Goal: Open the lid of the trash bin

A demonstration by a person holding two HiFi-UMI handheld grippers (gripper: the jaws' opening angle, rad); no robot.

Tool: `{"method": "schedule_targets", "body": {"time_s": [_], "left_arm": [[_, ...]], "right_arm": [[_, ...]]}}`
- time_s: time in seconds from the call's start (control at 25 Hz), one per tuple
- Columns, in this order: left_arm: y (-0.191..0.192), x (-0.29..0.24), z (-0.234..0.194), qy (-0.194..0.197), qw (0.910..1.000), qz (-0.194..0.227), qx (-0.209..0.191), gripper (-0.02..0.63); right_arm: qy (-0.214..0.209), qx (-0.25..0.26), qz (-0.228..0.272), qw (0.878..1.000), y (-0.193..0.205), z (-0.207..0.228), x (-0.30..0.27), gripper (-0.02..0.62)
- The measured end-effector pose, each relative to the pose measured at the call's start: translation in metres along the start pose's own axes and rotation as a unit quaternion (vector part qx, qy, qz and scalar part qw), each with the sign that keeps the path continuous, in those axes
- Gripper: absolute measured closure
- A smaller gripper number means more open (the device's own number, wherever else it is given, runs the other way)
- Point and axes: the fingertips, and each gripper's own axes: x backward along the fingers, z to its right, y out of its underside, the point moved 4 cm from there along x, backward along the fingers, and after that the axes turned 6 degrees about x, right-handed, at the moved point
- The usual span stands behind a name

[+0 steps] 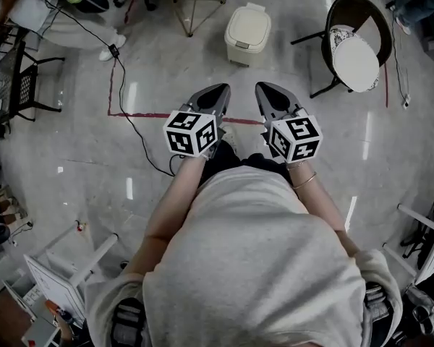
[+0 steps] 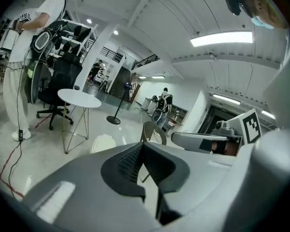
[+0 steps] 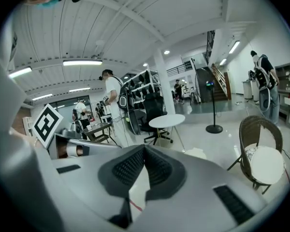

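Observation:
A cream trash bin point(image 1: 247, 33) stands on the floor ahead of me with its lid down. It shows small and low in the left gripper view point(image 2: 102, 143) and in the right gripper view point(image 3: 195, 153). I hold both grippers side by side at chest height, well short of the bin. The left gripper point(image 1: 218, 90) point(image 2: 143, 145) has its jaws closed tip to tip with nothing between them. The right gripper point(image 1: 265, 87) point(image 3: 145, 149) is shut and empty too. Each gripper's marker cube shows in the other's view.
A wicker chair with a white cushion point(image 1: 356, 53) point(image 3: 261, 153) stands right of the bin. A round white table point(image 2: 79, 98) point(image 3: 167, 121) is behind the bin. Red tape point(image 1: 141, 114) and a black cable point(image 1: 130, 114) cross the floor. A person point(image 2: 26, 57) stands at the left.

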Motion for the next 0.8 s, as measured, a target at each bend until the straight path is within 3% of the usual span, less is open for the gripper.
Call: {"method": "schedule_targets", "body": {"time_s": [0.16,0.4,0.8], "left_arm": [[-0.013,-0.020,-0.026,0.011,0.9997,-0.022,-0.005,0.601],[-0.010,-0.040,-0.048,0.007,0.9987,-0.044,0.026,0.600],[-0.027,-0.079,-0.080,-0.018,0.9977,-0.055,0.036,0.600]], "right_arm": [[0.022,-0.014,-0.012,1.000,-0.003,0.011,-0.022,0.588],[0.036,-0.036,-0.046,0.998,0.009,0.029,-0.038,0.588],[0.011,-0.047,-0.057,0.997,0.007,0.071,-0.090,0.588]]}}
